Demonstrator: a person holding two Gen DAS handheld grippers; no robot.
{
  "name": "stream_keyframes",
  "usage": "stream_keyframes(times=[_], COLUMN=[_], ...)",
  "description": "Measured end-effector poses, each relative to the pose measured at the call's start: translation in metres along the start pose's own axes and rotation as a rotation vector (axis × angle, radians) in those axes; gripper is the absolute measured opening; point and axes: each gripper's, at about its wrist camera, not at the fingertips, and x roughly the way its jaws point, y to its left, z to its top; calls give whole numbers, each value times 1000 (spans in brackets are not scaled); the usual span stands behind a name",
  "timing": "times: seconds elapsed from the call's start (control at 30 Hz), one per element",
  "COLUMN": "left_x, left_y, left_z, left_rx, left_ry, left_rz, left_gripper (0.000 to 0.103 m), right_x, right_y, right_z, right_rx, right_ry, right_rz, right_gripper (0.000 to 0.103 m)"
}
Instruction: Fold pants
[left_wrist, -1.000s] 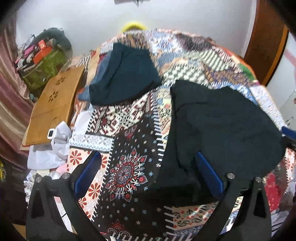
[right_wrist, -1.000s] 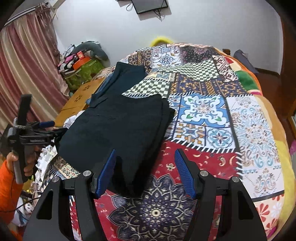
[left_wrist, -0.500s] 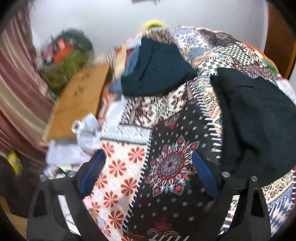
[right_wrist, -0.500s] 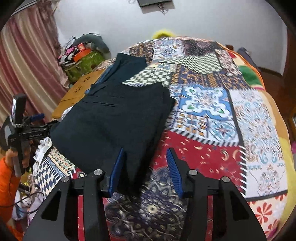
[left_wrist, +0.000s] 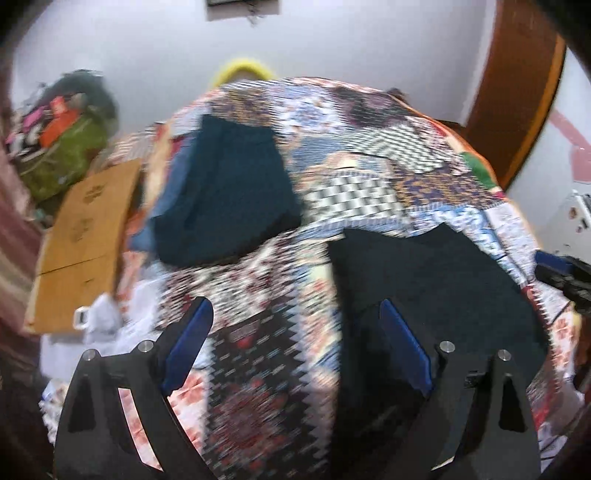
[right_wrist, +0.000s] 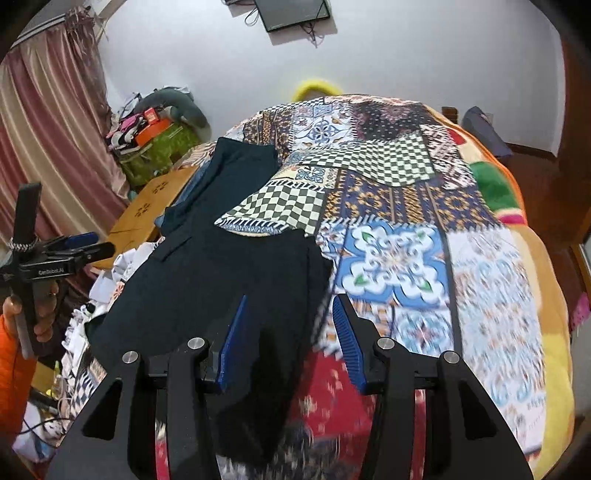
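Black pants (right_wrist: 207, 291) lie folded on the patchwork bedspread (right_wrist: 406, 206); in the left wrist view they (left_wrist: 436, 280) sit at the right. My right gripper (right_wrist: 288, 332) is open, its jaws astride the pants' near right edge, holding nothing. My left gripper (left_wrist: 295, 332) is open and empty above the bedspread (left_wrist: 258, 369), its right finger (left_wrist: 404, 347) over the pants' left edge. The left gripper also shows in the right wrist view (right_wrist: 79, 245), held at the bed's left side.
A second dark folded garment (left_wrist: 229, 195) lies farther back on the bed, also in the right wrist view (right_wrist: 229, 173). A wooden lap table (left_wrist: 81, 240), white clutter (left_wrist: 107, 321) and a green bag (right_wrist: 159, 151) stand left of the bed. Curtain at far left.
My right gripper has narrowed its opening and moved in over the pants' edge. My left gripper swung left off the pants, then back toward them; its view is blurred by motion.
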Motion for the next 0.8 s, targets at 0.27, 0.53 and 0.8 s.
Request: stream_keyframes(times=[0.27, 0.53, 0.8], left_x=[70, 94, 90], left_y=[-27, -33, -31], left_z=[30, 26, 29], left_rx=[43, 59, 53], left_ry=[145, 161, 160], left_rz=[-145, -173, -151], left_gripper=[56, 48, 48], right_x=[68, 99, 97], right_y=[-13, -14, -6], right_z=[24, 20, 22], right_rx=[23, -44, -116], right_ry=[121, 185, 184], right_rz=[61, 66, 6], right_gripper=[44, 15, 14])
